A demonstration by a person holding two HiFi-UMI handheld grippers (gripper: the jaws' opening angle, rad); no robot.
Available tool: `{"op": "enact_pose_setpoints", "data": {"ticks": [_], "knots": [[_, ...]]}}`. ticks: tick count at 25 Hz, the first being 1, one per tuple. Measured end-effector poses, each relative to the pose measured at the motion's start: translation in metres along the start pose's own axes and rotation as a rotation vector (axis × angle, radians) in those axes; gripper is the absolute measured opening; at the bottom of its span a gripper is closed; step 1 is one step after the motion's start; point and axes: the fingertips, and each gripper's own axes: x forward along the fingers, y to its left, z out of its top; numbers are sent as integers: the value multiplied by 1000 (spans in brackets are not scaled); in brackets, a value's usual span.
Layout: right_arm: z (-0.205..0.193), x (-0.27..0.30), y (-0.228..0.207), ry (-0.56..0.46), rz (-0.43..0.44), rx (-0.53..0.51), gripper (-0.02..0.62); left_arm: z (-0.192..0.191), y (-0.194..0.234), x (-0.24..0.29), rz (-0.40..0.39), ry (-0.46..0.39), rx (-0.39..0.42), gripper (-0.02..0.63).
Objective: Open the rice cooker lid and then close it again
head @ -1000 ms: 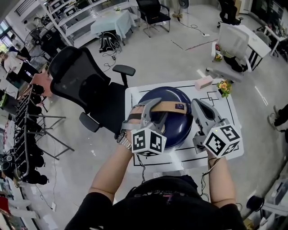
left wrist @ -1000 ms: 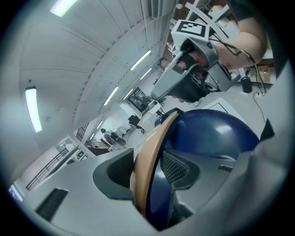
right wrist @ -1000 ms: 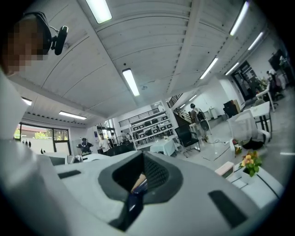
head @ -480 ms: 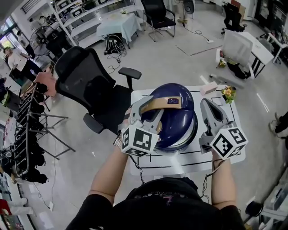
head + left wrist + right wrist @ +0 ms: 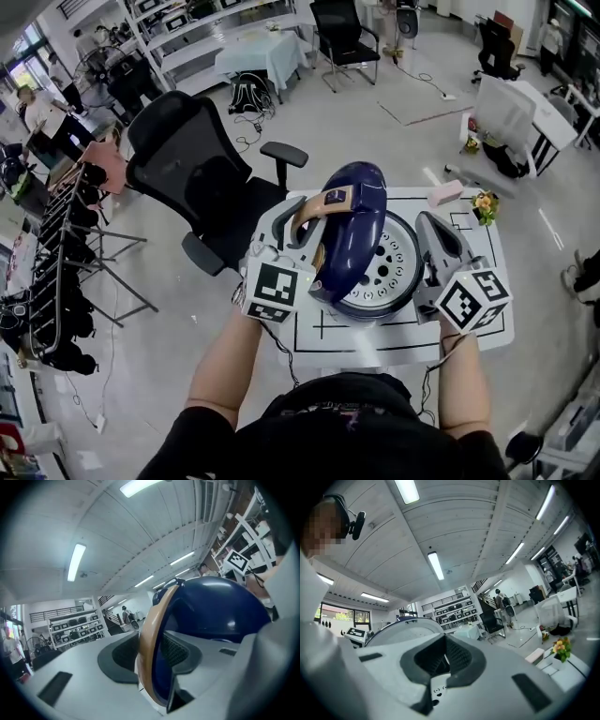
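The rice cooker's dark blue lid (image 5: 352,230) stands tilted up and open on the white table (image 5: 394,339). A pale round plate with holes (image 5: 382,270) shows on its right side. My left gripper (image 5: 305,223) has the lid's tan handle (image 5: 325,206) between its jaws, which are closing on it. In the left gripper view the handle (image 5: 151,644) runs between the pads, with the blue lid (image 5: 211,613) behind. My right gripper (image 5: 427,227) is shut and empty just right of the cooker. In the right gripper view (image 5: 440,660) the lid's pale round edge (image 5: 401,629) rises at left.
A pink box (image 5: 444,193) and small flowers (image 5: 485,204) sit at the table's far right corner. A black office chair (image 5: 187,169) stands close to the table's left side. A rack of dark gear (image 5: 56,281) lines the far left.
The lid swung from lying flat to standing tilted open. My left gripper rose and shifted left with the handle. The right gripper stayed beside the cooker.
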Motion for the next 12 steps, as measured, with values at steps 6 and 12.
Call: {"op": "enact_pose_setpoints", "data": {"ticks": [6, 12], "knots": [[-11, 11, 19, 23, 24, 3, 2, -15, 34, -17, 71, 11, -80, 129], [-21, 14, 23, 43, 50, 10, 2, -26, 45, -22, 104, 34, -111, 118]]}}
